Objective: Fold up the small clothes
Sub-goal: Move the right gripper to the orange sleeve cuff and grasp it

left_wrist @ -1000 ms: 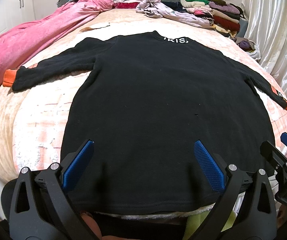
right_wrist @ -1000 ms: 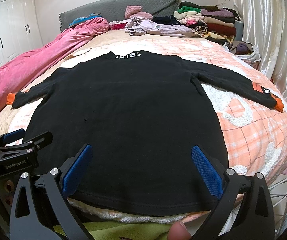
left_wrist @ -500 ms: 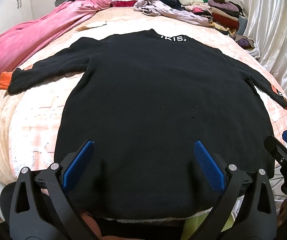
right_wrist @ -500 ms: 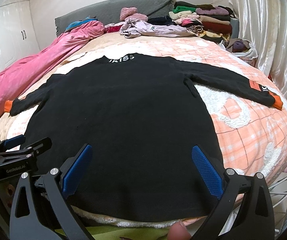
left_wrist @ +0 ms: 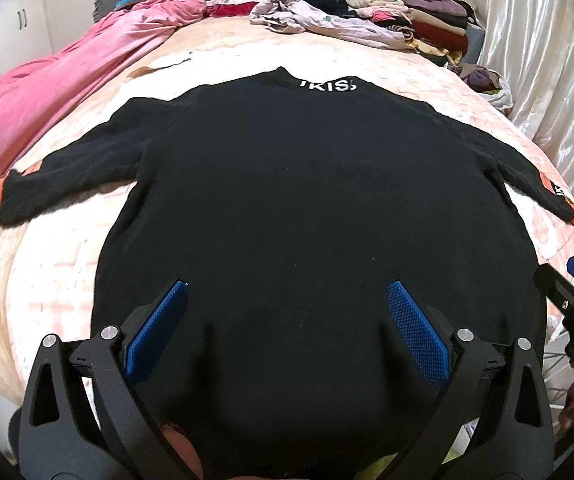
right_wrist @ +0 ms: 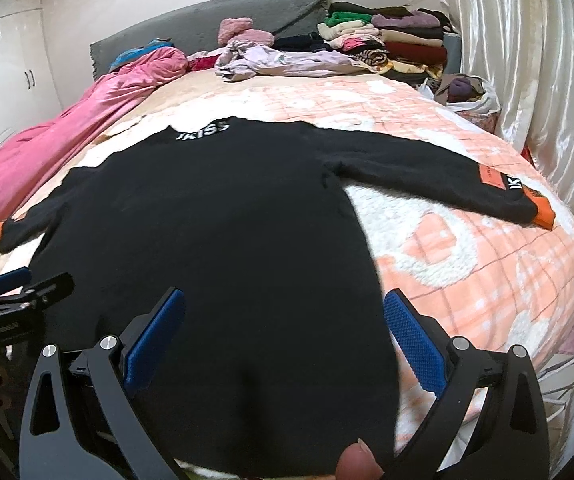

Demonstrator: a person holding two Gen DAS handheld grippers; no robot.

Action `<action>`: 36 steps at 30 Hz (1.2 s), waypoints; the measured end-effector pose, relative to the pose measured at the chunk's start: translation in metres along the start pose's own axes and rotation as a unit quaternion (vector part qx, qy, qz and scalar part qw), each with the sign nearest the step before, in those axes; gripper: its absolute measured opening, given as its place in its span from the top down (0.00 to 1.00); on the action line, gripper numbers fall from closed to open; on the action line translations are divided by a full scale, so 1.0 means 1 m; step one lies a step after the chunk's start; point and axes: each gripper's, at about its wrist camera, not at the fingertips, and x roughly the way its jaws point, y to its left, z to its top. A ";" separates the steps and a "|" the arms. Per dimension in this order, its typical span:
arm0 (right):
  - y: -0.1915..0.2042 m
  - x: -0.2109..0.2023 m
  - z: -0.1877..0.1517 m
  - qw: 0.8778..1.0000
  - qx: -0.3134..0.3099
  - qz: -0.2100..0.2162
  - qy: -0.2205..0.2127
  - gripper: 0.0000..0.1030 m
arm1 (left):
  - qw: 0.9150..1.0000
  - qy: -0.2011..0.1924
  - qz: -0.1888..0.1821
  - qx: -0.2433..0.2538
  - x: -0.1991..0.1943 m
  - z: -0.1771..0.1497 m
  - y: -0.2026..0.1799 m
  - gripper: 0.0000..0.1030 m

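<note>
Left wrist view: black sweater (left_wrist: 307, 208) lies collar-away, hem nearest both spread-apart, empty claws, left claw (left_wrist: 287, 336) and right claw (right_wrist: 283, 336).

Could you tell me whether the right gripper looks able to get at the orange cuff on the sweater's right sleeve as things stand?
Probably yes. The right gripper is open over the hem of the black sweater, and the orange cuff lies flat on the blanket with nothing on or around it, though it sits well off to the side.
</note>
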 end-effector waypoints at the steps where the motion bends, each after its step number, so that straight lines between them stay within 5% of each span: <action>1: -0.004 0.002 0.003 1.000 0.001 -0.004 -0.001 0.04 | 1.000 0.001 0.000 0.002 0.002 0.002 -0.001 0.09; 14: -0.101 0.026 0.043 0.994 0.076 -0.082 -0.016 0.04 | 1.000 0.010 0.004 0.005 0.032 0.034 0.000 0.09; 36: -0.261 0.059 0.068 0.965 0.181 -0.192 0.000 0.04 | 1.000 0.008 -0.005 0.018 0.076 0.088 -0.019 0.09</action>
